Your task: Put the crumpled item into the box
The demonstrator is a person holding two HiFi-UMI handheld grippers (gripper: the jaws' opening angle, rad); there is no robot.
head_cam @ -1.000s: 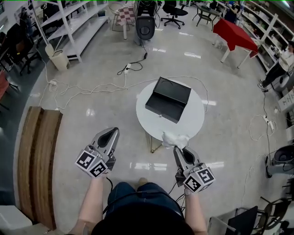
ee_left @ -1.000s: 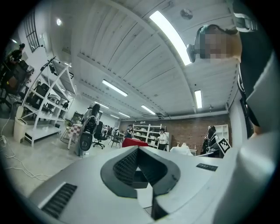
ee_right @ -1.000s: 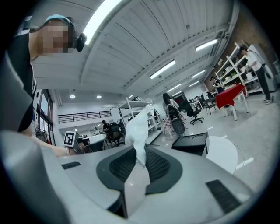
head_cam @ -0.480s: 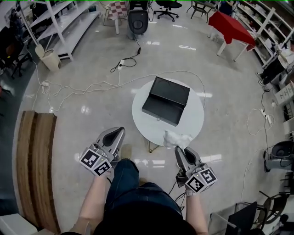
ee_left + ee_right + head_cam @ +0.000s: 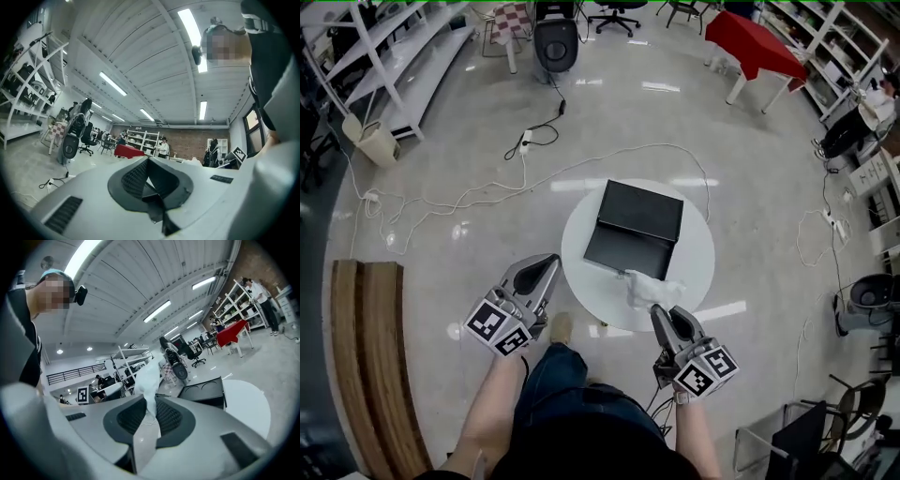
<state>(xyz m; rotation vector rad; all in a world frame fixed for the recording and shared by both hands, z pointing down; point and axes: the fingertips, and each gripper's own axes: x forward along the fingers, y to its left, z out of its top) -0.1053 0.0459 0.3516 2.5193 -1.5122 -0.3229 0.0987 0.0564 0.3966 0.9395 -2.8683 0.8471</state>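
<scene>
Pinching crumpled item (image 5: 149, 376), right gripper (image 5: 149, 417), box (image 5: 633, 234) lid open

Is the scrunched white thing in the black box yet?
Not yet. Done: the right gripper is clamped on the crumpled white item. In hand: it is held above the round table's near side, just short of the open black box. Left: carry it over the box and let go.

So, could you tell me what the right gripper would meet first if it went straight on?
Probably the black box on the round white table, though depth is unclear.
</scene>
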